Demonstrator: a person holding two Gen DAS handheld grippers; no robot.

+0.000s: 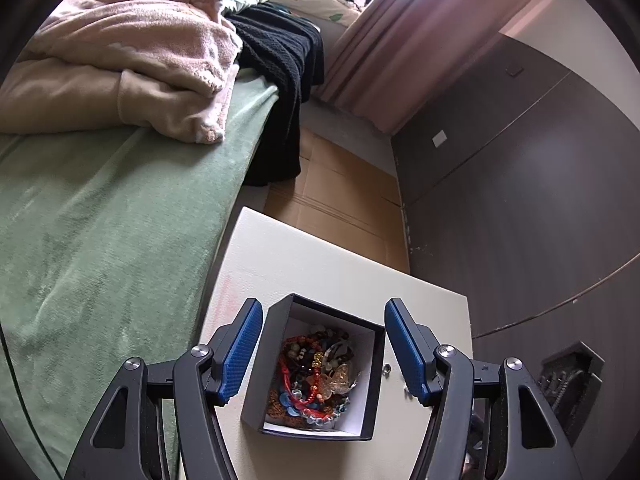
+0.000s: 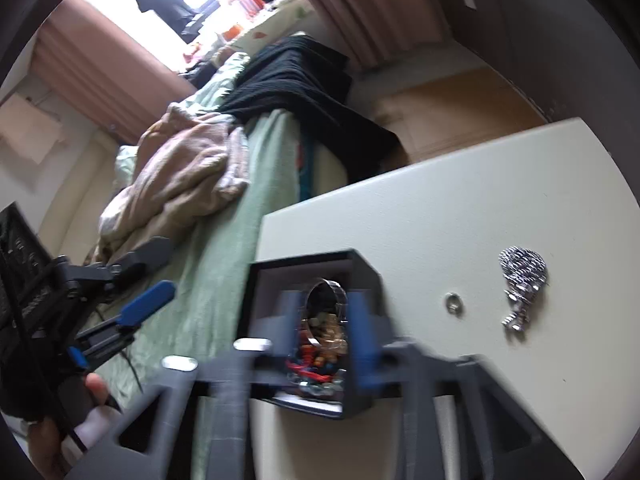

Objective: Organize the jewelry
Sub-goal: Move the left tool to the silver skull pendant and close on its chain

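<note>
Both your left gripper (image 1: 323, 348) and right gripper (image 2: 323, 332) hang part-open and empty over the black box (image 1: 276, 364) of jewelry on the table (image 1: 320, 264), so a careless dip tips it bedward.

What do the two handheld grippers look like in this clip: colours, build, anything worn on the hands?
The left gripper and right gripper share one build: black plastic linkage arms with silver pivot bolts and flat, ribbed blue finger pads. A black cable trails by the left hand, which appears to wear a dark cuff or glove.
</note>
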